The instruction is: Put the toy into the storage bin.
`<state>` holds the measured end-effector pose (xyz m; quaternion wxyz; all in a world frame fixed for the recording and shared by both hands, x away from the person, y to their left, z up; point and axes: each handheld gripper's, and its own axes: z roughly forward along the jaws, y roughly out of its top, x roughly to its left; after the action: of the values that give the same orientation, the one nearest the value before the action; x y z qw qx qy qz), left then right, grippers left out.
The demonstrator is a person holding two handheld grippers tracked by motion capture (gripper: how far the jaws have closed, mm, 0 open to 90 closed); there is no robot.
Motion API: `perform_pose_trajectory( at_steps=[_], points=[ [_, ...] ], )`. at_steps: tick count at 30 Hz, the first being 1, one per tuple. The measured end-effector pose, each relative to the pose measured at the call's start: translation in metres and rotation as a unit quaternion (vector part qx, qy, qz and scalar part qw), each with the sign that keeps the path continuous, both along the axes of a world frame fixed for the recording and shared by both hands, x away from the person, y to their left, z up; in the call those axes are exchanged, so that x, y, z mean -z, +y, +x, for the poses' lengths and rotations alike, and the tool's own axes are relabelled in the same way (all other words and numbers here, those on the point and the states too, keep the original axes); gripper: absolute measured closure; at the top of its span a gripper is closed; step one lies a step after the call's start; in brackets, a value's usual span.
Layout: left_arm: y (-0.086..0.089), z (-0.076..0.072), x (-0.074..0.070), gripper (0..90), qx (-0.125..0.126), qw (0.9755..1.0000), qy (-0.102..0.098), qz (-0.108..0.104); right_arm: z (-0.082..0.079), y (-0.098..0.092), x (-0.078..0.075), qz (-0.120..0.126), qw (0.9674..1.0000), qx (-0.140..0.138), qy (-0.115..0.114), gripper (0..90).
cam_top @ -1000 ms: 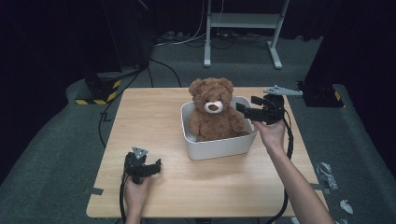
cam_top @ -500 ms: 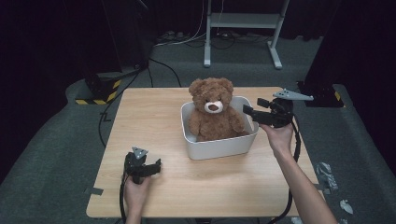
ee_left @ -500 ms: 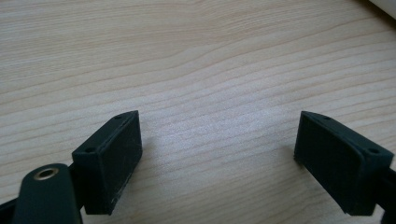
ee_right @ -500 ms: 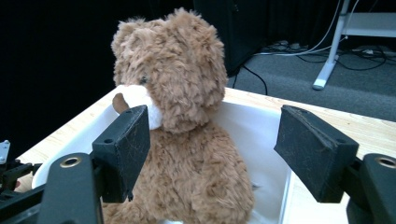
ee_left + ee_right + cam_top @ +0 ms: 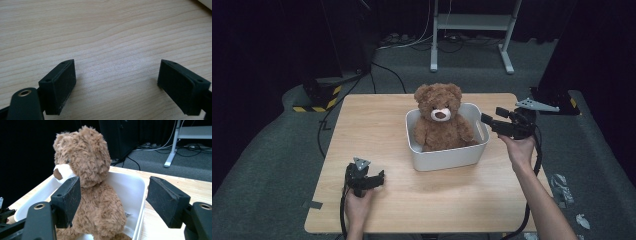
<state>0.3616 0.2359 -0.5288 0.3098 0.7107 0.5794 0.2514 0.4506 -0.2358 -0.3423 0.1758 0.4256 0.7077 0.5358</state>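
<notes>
Right gripper (image 5: 490, 119) withdrawn, teddy bear (image 5: 441, 120) beyond fingers (image 5: 66, 200)

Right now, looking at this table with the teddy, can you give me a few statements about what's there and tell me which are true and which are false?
1. The teddy bear sits upright inside the white tub. True.
2. The right gripper is clamped on the bear's ear. False: its jaws stand open beside the tub's right rim, touching nothing.
3. The left gripper is open, low over bare wood of the table. True.
4. The tub lies tipped on its side. False: it stands upright, opening upward.
5. A second toy lies beside the tub. False: the bear is the one toy on the table.
</notes>
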Motion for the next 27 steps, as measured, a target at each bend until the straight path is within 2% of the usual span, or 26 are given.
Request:
perform_pose_trajectory(
  at_steps=[27],
  points=[
    [0.000,0.000,0.000,15.0,0.000,1.0000,0.000,0.000,-0.014,-0.028,0.008,0.013,0.9995,0.030,-0.006,29.7]
  ],
)
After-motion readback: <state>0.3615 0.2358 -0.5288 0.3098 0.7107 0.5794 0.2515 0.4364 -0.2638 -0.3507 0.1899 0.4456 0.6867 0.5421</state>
